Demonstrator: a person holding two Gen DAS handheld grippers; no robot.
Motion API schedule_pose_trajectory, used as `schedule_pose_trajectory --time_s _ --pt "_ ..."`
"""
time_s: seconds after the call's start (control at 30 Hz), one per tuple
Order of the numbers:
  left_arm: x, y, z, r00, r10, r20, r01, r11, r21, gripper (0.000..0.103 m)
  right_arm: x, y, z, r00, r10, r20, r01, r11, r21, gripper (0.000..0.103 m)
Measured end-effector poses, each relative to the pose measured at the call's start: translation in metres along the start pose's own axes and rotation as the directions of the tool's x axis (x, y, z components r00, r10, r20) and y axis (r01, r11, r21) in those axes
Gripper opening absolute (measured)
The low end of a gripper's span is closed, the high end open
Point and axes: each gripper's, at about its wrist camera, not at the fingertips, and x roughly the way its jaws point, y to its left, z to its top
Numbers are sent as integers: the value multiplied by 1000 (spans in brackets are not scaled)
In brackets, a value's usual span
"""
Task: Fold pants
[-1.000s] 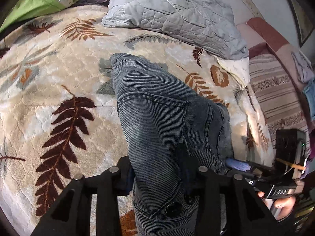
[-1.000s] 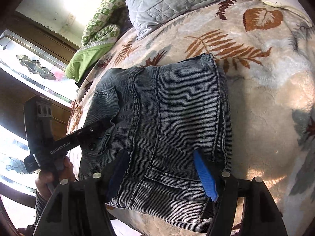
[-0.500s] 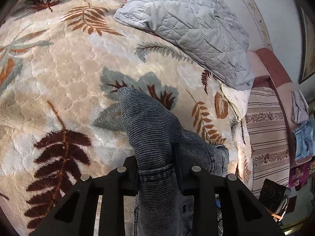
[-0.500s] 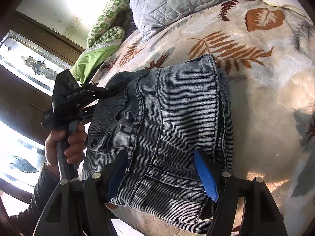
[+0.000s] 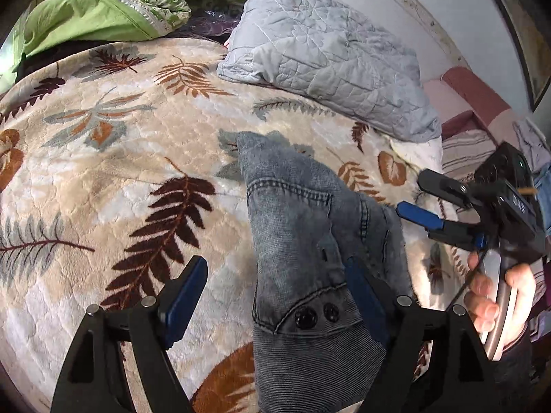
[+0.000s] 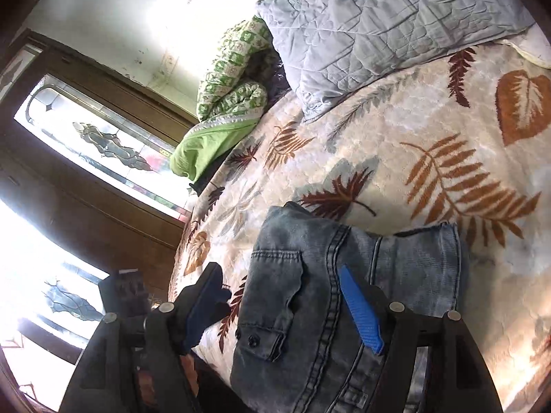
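Denim pants (image 5: 310,261) lie folded on the bed blanket (image 5: 103,179). Our left gripper (image 5: 275,296) and right gripper (image 6: 286,309) both stand wide apart, holding nothing; next we should flatten the bundle.

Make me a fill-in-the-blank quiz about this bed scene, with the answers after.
1. The jeans lie on a blanket printed with ____.
2. The left gripper is ____.
3. The pillow is ____ in colour.
4. The right gripper holds ____.

Answers: leaves; open; grey; nothing
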Motion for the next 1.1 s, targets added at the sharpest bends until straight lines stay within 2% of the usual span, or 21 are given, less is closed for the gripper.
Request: schedule_pose_trajectory --time_s 0.07,0.1,0.13,0.2,0.33,0.43,0.47,0.53,0.57,0.6,0.67,0.8,0.87,0.93,0.97,1.1 --pt "24 -12 -14 992 94 -79 -87 992 91 83 30 -41 3 993 -93 -67 102 986 133 78" --pt "30 -12 -19 990 111 -92 -101 990 102 84 38 -61 -1 993 -87 -73 100 974 203 78" --pt "26 -11 -21 991 113 -67 -108 991 77 84 32 -66 -2 996 -84 -28 88 969 231 77" --pt "16 -12 -20 992 116 -39 -114 992 58 84 15 -61 -5 994 -106 -28 109 957 269 77" --pt "-6 -24 -25 987 161 17 -161 981 108 84 -29 -30 -30 997 -83 12 79 983 168 77" --pt "-8 -29 -33 984 179 8 -179 977 113 85 -44 -16 -66 999 -47 -16 48 991 123 78" --pt "-4 -30 -36 980 199 -5 -197 973 118 85 -42 -15 -79 997 -60 -40 64 992 106 79" --pt "6 -31 -41 972 233 -21 -229 966 123 86 -23 -24 -105 983 -145 -113 154 985 76 79" --pt "6 -30 -43 969 246 -18 -242 963 118 86 -18 -25 -113 982 -155 -106 161 986 51 79" --pt "0 -30 -44 970 244 -10 -242 965 104 86 -22 -19 -115 984 -168 -64 169 985 25 79" --pt "-10 -32 -44 970 244 2 -243 966 92 86 -28 -7 -115 979 -192 -68 194 981 25 79" --pt "-24 -37 -44 961 272 43 -276 955 110 86 -44 13 -121 986 -169 -3 168 985 -23 79" --pt "-19 -36 -47 961 275 30 -276 956 101 86 -38 6 -129 986 -164 -18 164 986 -15 81" --pt "-4 -34 -53 954 299 -26 -294 949 110 86 -23 -15 -137 984 -161 -77 163 986 26 81" --pt "-2 -33 -55 952 305 -21 -302 948 103 87 -26 -16 -138 988 -148 -37 149 988 28 81" --pt "-5 -32 -56 953 302 -11 -300 950 87 87 -31 -8 -136 987 -158 -31 159 987 27 81"
